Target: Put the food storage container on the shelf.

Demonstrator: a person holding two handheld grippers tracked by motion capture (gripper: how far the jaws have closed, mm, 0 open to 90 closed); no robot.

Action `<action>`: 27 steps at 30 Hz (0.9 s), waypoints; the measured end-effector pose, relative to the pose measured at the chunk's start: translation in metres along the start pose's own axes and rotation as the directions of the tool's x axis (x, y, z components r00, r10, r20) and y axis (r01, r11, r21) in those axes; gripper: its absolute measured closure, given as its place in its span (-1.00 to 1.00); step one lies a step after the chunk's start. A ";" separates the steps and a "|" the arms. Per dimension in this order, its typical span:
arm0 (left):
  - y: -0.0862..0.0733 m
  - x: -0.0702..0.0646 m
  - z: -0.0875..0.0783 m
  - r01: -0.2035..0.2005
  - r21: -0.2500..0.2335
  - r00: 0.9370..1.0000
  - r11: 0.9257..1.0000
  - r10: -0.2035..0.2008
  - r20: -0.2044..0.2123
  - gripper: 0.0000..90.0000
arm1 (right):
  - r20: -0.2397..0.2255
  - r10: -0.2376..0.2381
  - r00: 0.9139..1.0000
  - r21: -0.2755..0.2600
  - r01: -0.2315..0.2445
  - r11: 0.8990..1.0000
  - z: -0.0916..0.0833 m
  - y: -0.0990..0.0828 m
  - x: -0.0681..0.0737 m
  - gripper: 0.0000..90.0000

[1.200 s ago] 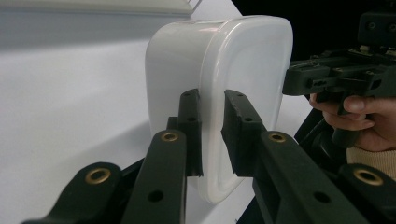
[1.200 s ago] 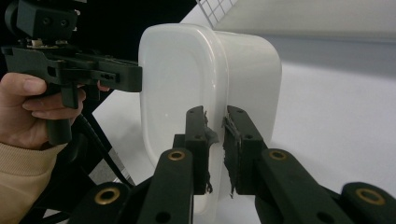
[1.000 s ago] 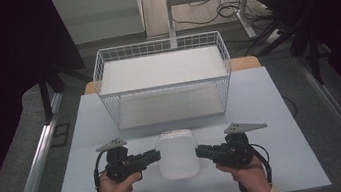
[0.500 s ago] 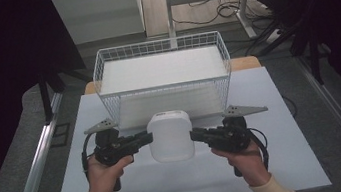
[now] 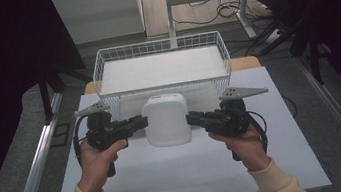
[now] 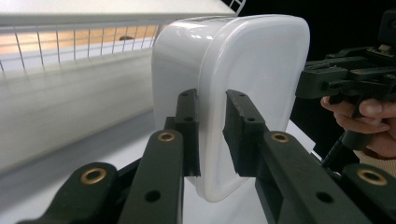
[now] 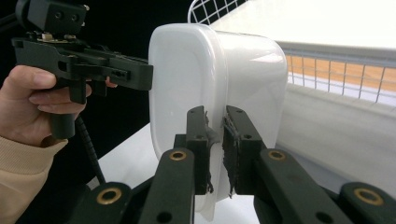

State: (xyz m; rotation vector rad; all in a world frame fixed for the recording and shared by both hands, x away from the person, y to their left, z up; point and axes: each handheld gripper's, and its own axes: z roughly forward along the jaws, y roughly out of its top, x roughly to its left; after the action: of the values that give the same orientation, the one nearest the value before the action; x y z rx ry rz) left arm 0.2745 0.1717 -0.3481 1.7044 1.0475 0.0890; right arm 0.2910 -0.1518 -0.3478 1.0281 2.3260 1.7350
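A white plastic container [image 5: 166, 120] with rounded corners hangs in the air between both grippers, just in front of the wire basket [image 5: 160, 52]. My left gripper [image 5: 139, 123] is shut on the container's left rim; in the left gripper view the rim [image 6: 212, 116] sits pinched between the black pads. My right gripper [image 5: 193, 119] is shut on the opposite rim, and the right gripper view shows the container [image 7: 219, 79] clamped at its edge. The container's open side faces away from the high view.
The white wire basket with a white liner stands at the far side of the white table [image 5: 189, 174]. Dark floor and metal rails [image 5: 32, 171] flank the table. A desk frame with cables [image 5: 205, 0] stands behind.
Both grippers have risen with the container from the table surface and carried it toward the basket. The container now overlaps the basket's front wall in the high view.
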 end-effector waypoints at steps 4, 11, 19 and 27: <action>0.009 0.000 0.000 -0.008 -0.004 1.000 1.000 0.008 -0.001 0.69 | 0.008 -0.008 1.000 -0.002 0.008 1.000 0.000 0.007 -0.001 0.79; 0.030 0.004 0.004 -0.029 -0.011 1.000 1.000 0.029 -0.001 0.69 | 0.020 -0.017 1.000 -0.013 0.017 1.000 0.001 0.026 -0.008 0.79; 0.056 0.011 0.006 -0.055 -0.019 0.998 0.998 0.055 -0.007 0.70 | 0.035 -0.031 0.999 -0.016 0.032 0.999 0.007 0.051 -0.017 0.79; 0.076 0.017 0.008 -0.066 -0.023 0.998 0.998 0.066 -0.010 0.70 | 0.040 -0.030 0.999 -0.023 0.030 0.999 0.012 0.069 -0.025 0.79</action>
State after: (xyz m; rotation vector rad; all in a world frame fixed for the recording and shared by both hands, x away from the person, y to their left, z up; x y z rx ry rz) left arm 0.3345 0.1751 -0.2971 1.7194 0.9933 0.1512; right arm 0.3474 -0.1459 -0.3003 1.0094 2.2798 1.7104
